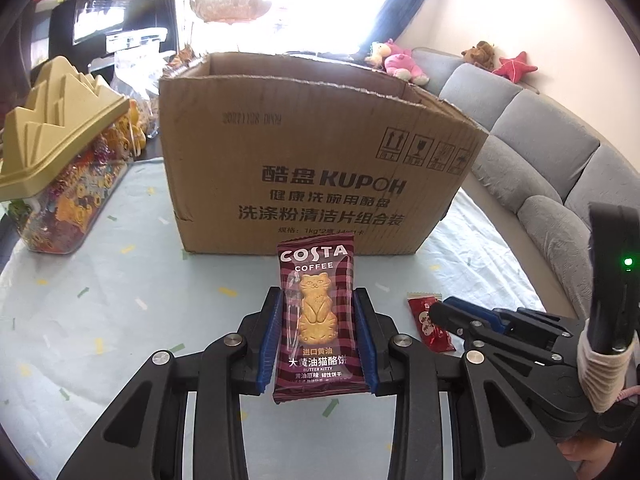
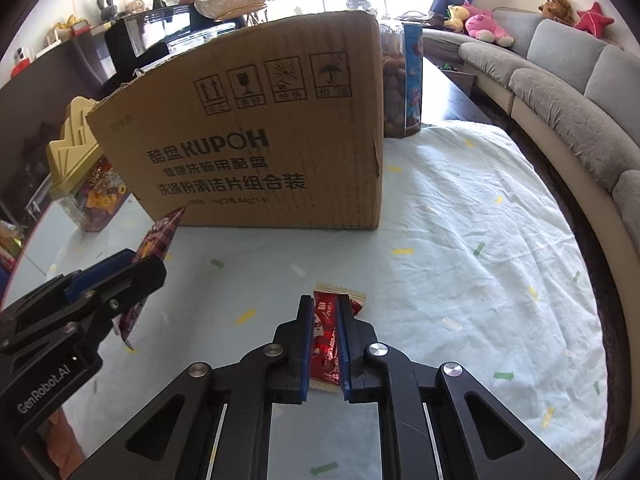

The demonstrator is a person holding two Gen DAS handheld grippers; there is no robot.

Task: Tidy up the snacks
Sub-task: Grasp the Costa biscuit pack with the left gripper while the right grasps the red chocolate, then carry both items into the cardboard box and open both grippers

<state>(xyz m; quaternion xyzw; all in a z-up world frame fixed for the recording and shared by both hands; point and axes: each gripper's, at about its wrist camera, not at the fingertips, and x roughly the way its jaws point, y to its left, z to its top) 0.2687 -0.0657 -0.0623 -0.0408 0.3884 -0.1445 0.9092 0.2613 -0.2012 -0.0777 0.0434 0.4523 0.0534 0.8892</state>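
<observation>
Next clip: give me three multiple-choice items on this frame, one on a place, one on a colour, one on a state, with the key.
1. Where does the cardboard box stand?
A. on the sofa
B. on the cloth-covered table, beyond both grippers
C. on the floor

2. What colour is the small packet in the right gripper?
A. red
B. green
C. white

3. What is the left gripper doing?
A. open and holding nothing
B. shut on the Costa biscuit packet
C. resting inside the box

Key: 1 B, the box's base sits on the pale cloth ahead of the jaws. 2 A, red wrapper shows between the blue pads. 3 B, both pads press the packet's sides.
</observation>
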